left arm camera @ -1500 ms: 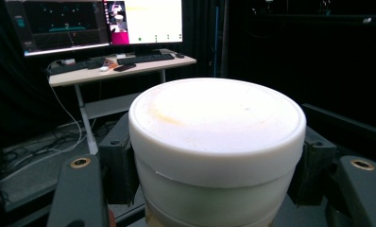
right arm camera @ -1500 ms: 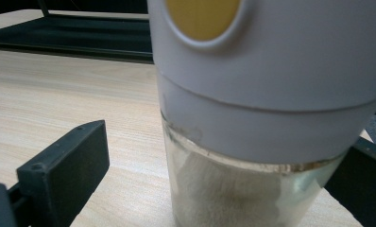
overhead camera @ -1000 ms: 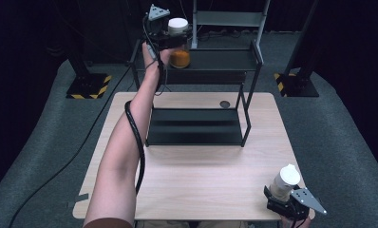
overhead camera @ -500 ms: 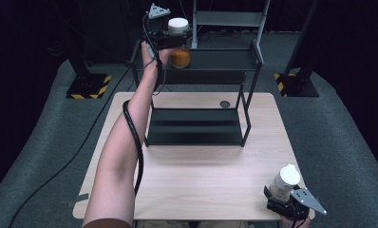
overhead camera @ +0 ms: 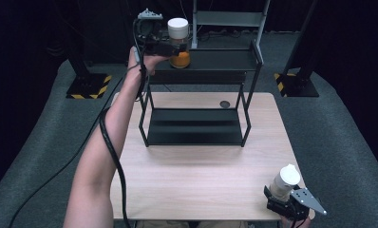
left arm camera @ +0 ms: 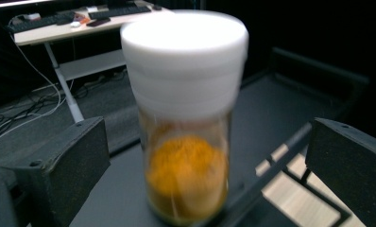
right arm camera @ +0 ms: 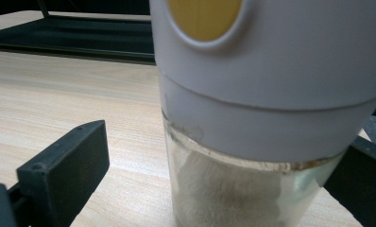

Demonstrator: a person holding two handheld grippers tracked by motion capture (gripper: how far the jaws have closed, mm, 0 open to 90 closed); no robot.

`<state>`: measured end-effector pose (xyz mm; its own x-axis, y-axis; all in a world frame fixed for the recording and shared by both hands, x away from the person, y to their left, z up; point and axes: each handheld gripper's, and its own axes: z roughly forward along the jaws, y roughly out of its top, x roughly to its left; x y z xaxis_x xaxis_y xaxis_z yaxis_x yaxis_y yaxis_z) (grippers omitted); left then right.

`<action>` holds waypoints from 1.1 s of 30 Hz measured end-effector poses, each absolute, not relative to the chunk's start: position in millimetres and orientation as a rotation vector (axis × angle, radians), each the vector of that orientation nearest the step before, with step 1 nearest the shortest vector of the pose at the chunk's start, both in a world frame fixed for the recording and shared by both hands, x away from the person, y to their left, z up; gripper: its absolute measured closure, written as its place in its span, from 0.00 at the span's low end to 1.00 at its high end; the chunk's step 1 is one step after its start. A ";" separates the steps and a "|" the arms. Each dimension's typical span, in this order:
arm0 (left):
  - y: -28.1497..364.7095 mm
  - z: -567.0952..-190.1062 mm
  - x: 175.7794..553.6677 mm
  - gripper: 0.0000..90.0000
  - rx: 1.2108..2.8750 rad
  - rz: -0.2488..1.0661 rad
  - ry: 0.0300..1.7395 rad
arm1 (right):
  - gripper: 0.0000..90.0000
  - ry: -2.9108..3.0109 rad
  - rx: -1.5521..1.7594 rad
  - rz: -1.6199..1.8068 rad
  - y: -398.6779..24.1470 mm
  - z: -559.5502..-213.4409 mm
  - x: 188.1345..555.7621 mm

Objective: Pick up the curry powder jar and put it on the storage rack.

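A jar of orange powder [overhead camera: 180, 58] with a white lid stands at the left end of the black rack's top shelf [overhead camera: 222, 60]. My left gripper [overhead camera: 174, 47] reaches it from the left. Its jaws have just been opening and are now open on either side of the jar [left arm camera: 186, 179], with a gap on both sides. Near the table's front right corner, a jar of white powder [overhead camera: 285, 179] with a white lid sits between the jaws of my right gripper [overhead camera: 279, 195]. In the right gripper view the left jaw stands off this jar [right arm camera: 252, 94].
The two-tier black rack has a bare lower shelf [overhead camera: 194, 126] on the wooden table [overhead camera: 187, 185]. A small dark disc [overhead camera: 223, 103] lies on the table behind the rack. Yellow-and-black stand feet [overhead camera: 89, 88] sit on the floor at both sides.
My left gripper has let go of the orange jar and drawn slightly back to the left. The jar stays on the top shelf. The right gripper has not moved.
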<state>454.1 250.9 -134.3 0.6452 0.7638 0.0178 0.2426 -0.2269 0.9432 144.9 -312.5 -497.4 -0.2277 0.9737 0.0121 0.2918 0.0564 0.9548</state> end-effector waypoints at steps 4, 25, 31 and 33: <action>248.9 -136.5 437.5 0.00 1.864 0.636 0.796 | 0.00 1.617 1.296 1.203 -312.5 -497.3 144.9; 267.2 -258.1 369.9 0.00 2.125 0.598 0.694 | 0.00 1.613 1.299 1.207 -312.7 -497.6 144.6; 280.2 -309.2 348.0 0.00 2.154 0.498 0.745 | 0.00 1.613 1.300 1.206 -312.5 -497.6 144.7; 280.5 -328.7 338.6 0.00 2.176 0.491 0.763 | 0.00 1.614 1.300 1.205 -312.4 -497.4 144.8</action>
